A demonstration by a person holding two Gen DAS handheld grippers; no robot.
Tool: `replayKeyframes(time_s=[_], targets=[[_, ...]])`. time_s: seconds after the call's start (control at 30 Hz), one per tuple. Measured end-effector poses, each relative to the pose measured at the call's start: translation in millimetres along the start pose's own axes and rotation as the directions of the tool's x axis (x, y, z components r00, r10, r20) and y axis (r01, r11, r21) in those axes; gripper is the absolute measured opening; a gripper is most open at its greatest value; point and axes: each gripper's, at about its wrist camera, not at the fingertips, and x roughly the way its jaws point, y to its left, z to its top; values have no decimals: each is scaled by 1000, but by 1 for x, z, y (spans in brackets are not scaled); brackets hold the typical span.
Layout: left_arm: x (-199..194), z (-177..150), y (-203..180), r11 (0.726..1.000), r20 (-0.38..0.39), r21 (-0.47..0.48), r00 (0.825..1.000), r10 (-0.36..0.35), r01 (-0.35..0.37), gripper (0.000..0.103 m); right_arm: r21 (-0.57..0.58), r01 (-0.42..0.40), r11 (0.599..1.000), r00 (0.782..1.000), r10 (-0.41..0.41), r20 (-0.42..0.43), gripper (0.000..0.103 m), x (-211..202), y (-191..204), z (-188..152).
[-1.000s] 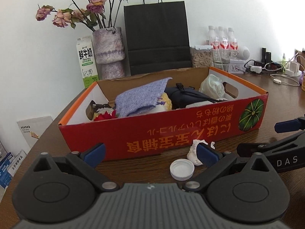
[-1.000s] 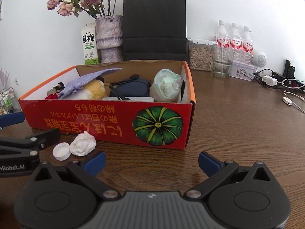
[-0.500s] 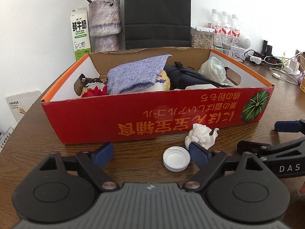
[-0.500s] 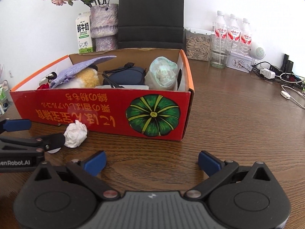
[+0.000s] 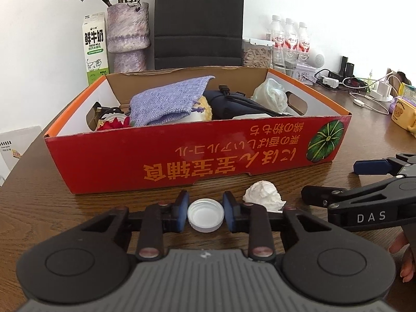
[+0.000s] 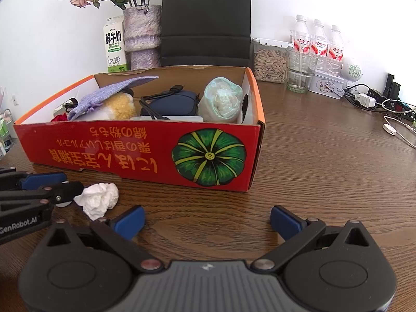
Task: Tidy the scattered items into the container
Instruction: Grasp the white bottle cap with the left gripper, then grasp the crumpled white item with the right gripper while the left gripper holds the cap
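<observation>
Right tongs (image 6: 206,217) held open over the bare wooden surface (image 6: 312,161). Crumpled tissue (image 6: 97,200) lies near-left, just before the red box (image 6: 145,150). Left tongs (image 6: 56,184) enter at left, touching the tissue.

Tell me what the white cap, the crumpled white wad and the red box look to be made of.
White cap: likely plastic, smooth, moulded rim, slight sheen. Crumpled wad: probably tissue or paper, matte, soft irregular creases. Red box: cardboard, printed outside, with raw brown board showing on its back wall's inner face.

black tongs (image 5: 205,214), blue pads (image 5: 182,208)
</observation>
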Motion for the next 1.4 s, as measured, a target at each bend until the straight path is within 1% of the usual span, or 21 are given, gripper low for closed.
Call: replayKeyframes(time_s=[0.17, 0.3, 0.43, 0.67, 0.73, 0.77, 0.83, 0.9, 1.0, 1.17, 1.23, 1.27, 1.3, 1.37, 1.4], targets=[[-3, 0, 9, 999, 10, -47, 1000, -21, 21, 29, 0, 0, 1000, 1000, 0, 0, 103, 0, 0, 0], [-6, -2, 20, 993, 34, -108, 999, -41, 44, 29, 1, -1, 1000, 1000, 1, 0, 103, 0, 1, 0], [-10, -2, 32, 989, 55, -144, 998, -35, 43, 29, 1, -1, 1000, 1000, 1, 0, 103, 0, 1, 0], [-22, -3, 51, 988, 105, -150, 994, 42, -25, 29, -1, -7, 1000, 1000, 7, 5, 103, -1, 4, -1], [-24, -3, 57, 987, 107, -156, 992, 63, -46, 29, 25, -21, 999, 999, 20, 33, 98, -7, 5, -2], [-25, -4, 60, 985, 107, -165, 992, 67, -49, 29, 29, -32, 999, 998, 31, 57, 98, -11, 6, -3], [-25, -4, 66, 982, 105, -178, 991, 78, -59, 29, 5, -37, 999, 994, 36, 100, 98, -18, 14, -4], [-26, -4, 71, 981, 109, -184, 990, 89, -68, 29, -29, -41, 999, 991, 44, 124, 98, -22, 25, -4], [-27, -5, 75, 978, 116, -192, 988, 100, -77, 29, -63, -64, 996, 991, 71, 116, 95, -19, 41, 0], [-28, -5, 77, 978, 116, -194, 988, 101, -77, 29, -104, -98, 990, 991, 107, 79, 86, -8, 63, 5], [-28, -5, 76, 979, 116, -189, 988, 99, -76, 29, -107, -109, 988, 991, 116, 65, 76, -4, 66, 7], [-27, -5, 76, 979, 116, -186, 988, 100, -77, 29, -101, -123, 987, 990, 129, 53, 74, -2, 67, 8], [-27, -5, 75, 980, 116, -185, 988, 100, -77, 29, -94, -142, 985, 988, 146, 39, 66, 1, 68, 9], [-27, -5, 76, 979, 116, -187, 988, 100, -77, 29, -107, -158, 982, 986, 163, 41, 54, 1, 72, 9], [-27, -5, 76, 979, 115, -188, 988, 98, -76, 29, -119, -170, 978, 983, 176, 43, 36, 0, 73, 8]])
